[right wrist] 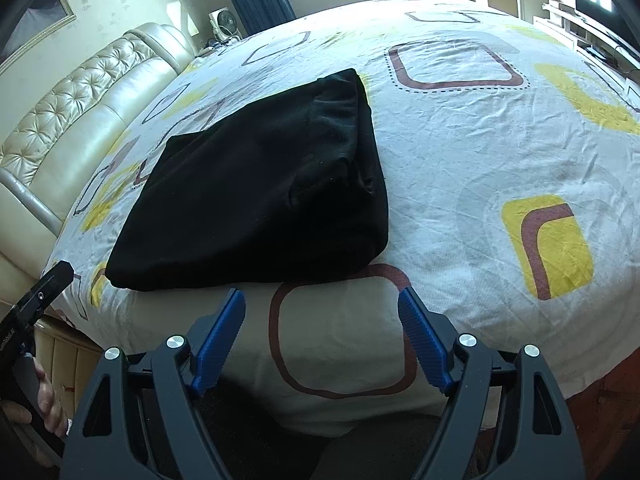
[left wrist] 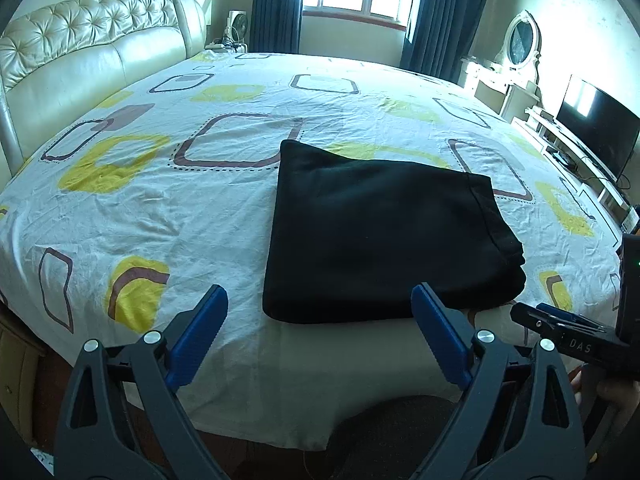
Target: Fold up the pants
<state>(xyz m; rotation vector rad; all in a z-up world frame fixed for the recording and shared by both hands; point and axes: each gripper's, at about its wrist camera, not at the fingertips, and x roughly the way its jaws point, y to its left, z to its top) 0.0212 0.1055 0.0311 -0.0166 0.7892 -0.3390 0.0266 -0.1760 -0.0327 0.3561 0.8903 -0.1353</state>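
Lying flat on the wrinkled patterned bedsheet (left wrist: 168, 216), the black pants (left wrist: 384, 236) form a soft folded rectangle. Near its front edge, the left gripper (left wrist: 320, 300) and right gripper (right wrist: 322, 300) hold their ribbed blue jaws apart, empty.

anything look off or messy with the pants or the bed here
Nothing stands out. The black pants lie folded into a compact stack near the bed's edge, nothing spilled or damaged. The patterned sheet is only lightly wrinkled. Both grippers have open jaws holding nothing.
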